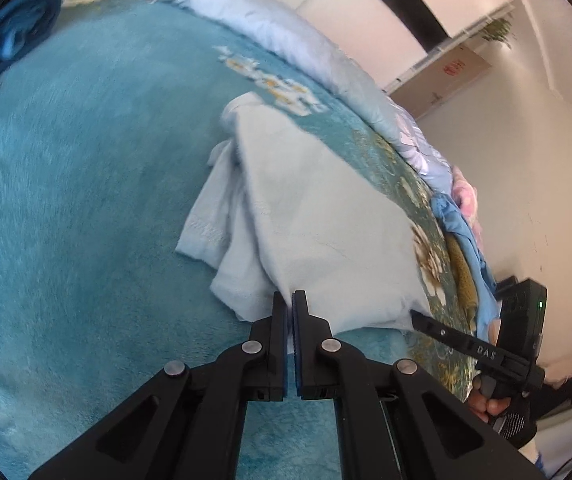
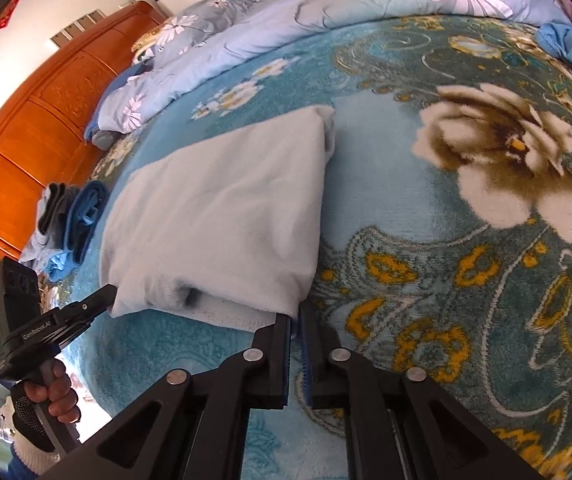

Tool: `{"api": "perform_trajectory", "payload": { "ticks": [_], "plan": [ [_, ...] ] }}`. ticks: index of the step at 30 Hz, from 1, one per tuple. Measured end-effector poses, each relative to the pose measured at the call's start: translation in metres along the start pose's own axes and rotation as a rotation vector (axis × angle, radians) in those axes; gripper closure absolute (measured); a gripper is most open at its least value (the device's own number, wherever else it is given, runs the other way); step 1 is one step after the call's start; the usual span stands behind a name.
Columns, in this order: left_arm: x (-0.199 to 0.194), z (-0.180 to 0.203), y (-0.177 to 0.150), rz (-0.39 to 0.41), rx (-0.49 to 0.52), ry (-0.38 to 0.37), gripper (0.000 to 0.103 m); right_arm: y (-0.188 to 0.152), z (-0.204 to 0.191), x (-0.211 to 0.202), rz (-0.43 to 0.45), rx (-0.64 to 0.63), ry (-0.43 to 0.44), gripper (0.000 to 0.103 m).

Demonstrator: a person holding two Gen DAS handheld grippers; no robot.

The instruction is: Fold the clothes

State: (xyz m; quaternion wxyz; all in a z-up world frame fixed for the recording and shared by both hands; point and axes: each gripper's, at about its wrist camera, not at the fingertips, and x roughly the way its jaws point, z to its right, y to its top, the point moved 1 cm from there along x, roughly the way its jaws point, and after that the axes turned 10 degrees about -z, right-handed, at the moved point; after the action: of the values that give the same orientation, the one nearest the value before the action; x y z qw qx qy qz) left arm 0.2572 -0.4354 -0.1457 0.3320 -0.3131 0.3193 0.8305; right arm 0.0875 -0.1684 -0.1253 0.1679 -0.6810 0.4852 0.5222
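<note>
A pale blue-white garment [image 1: 306,216] lies partly folded on a teal flowered blanket [image 1: 86,200]. My left gripper [image 1: 290,300] is shut on the garment's near edge. In the right wrist view the same garment [image 2: 222,208] lies as a folded panel, and my right gripper [image 2: 296,316] is shut on its near right corner. The left gripper [image 2: 108,294] shows there at the garment's near left corner. The right gripper [image 1: 416,314] shows in the left wrist view at the garment's right corner.
A light blue floral quilt [image 2: 326,12] is bunched along the far side of the bed. A stack of folded blue and grey clothes [image 2: 70,224] lies at the left. An orange wooden headboard [image 2: 26,128] stands behind it. A blue cloth [image 2: 570,42] lies at the far right.
</note>
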Motion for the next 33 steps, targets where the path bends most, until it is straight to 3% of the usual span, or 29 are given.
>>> {"api": "perform_trajectory", "payload": {
  "ticks": [2,7,8,10,12,14,16,18,26,33],
  "plan": [
    [-0.006,0.007,0.0,0.006,0.044,0.021,0.097,-0.002,-0.002,-0.004,0.004,-0.011,0.0,0.096],
    [-0.022,0.016,0.002,0.021,0.112,0.059,0.068,-0.007,-0.004,-0.015,0.004,-0.032,-0.023,0.095],
    [-0.026,0.016,0.003,0.027,0.121,0.063,0.058,-0.008,-0.006,-0.018,0.008,-0.04,-0.026,0.094],
    [-0.03,0.015,0.009,0.037,0.129,0.08,0.047,-0.009,-0.007,-0.023,0.017,-0.054,-0.029,0.075],
    [-0.03,0.012,0.018,0.035,0.129,0.097,0.032,-0.006,-0.009,-0.027,0.031,-0.06,-0.023,0.065],
    [-0.027,0.008,0.027,0.022,0.125,0.105,0.029,-0.004,-0.01,-0.031,0.045,-0.066,-0.017,0.057],
    [-0.02,0.005,0.037,-0.012,0.115,0.087,0.025,0.001,-0.008,-0.031,0.057,-0.051,0.006,0.041],
    [-0.012,0.002,0.045,-0.044,0.12,0.077,0.02,0.007,-0.004,-0.03,0.068,-0.026,0.036,0.037],
    [0.028,-0.007,0.067,-0.161,0.137,0.129,0.019,0.035,0.007,0.003,0.038,0.054,0.102,0.034],
    [0.046,-0.011,0.077,-0.187,0.148,0.126,0.019,0.052,0.013,0.019,0.034,0.083,0.145,0.032]
  ]
}}
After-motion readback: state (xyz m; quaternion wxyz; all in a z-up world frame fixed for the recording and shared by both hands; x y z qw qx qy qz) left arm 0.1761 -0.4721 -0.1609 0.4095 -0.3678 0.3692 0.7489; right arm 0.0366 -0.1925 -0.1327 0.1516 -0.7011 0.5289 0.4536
